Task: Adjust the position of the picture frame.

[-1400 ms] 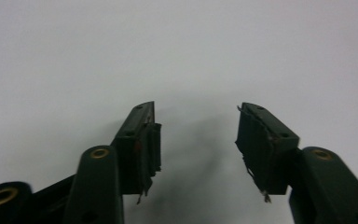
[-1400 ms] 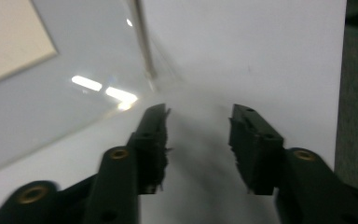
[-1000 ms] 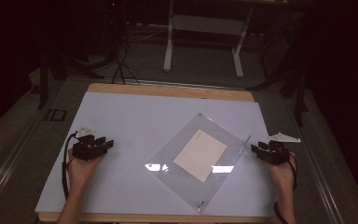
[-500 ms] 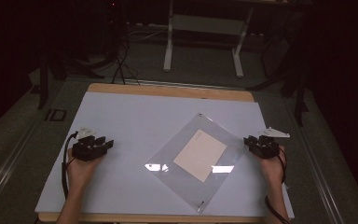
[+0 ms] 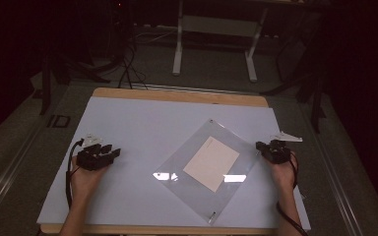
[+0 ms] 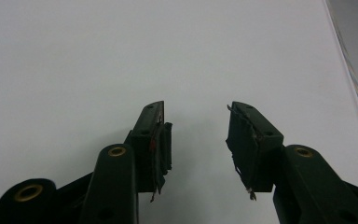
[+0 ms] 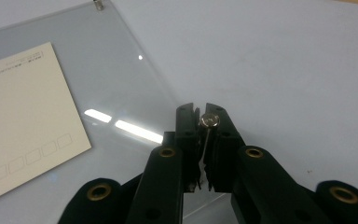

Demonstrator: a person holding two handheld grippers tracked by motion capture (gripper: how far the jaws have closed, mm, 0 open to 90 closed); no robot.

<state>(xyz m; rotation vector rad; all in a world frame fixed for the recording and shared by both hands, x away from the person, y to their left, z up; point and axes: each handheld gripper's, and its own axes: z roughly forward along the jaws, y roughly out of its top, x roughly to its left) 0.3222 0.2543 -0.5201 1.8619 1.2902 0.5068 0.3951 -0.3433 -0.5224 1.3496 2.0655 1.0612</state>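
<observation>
Your right gripper (image 7: 200, 122) has slid in to pinch the clear sheet's (image 5: 204, 167) corner stud (image 7: 210, 121), ready to lift, while your left gripper (image 6: 196, 140) waits open, holding nothing.

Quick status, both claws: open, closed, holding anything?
Left claw: open, empty, over the bare white table.
Right claw: closed on the small metal stud at the clear acrylic sheet's corner.

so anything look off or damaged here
Two things. The clear acrylic sheet with the card lies turned diagonal to the table's edges. The left gripper's pads look frayed, with torn strips hanging off.
</observation>
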